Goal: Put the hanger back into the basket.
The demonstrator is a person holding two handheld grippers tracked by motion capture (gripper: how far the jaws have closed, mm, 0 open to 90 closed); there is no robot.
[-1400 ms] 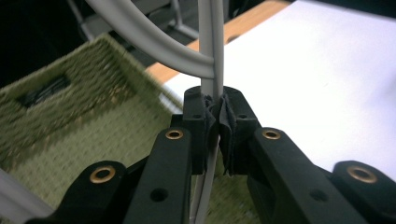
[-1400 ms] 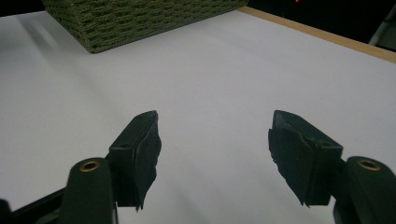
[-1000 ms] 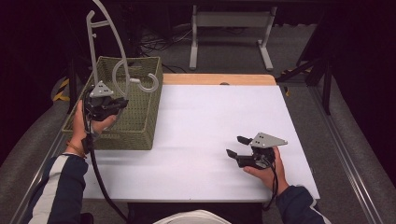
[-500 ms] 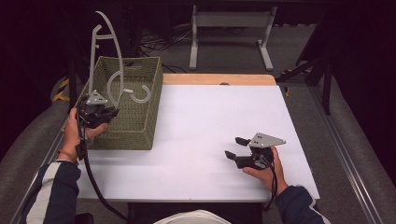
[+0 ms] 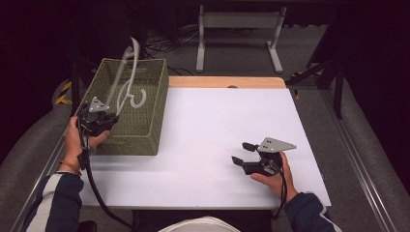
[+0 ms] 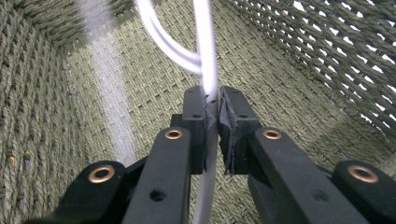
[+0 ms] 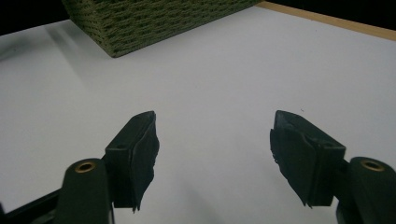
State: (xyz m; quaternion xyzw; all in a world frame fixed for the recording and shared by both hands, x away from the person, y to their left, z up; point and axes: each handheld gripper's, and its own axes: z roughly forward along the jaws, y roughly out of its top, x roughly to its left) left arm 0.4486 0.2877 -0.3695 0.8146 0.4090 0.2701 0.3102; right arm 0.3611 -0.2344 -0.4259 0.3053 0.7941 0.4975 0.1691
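My left gripper [image 6: 212, 121] is clamped on a thin white hanger [image 6: 205, 51], whose bars rise ahead of the jaws above the green woven basket [image 5: 145, 130]. My right gripper [image 7: 215, 140] rests with jaws wide apart over the white table [image 5: 208, 121], well apart from the basket.

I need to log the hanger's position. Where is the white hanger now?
In the high view, the white hanger stands at the table's left side, over the green woven basket, clamped by the left gripper.
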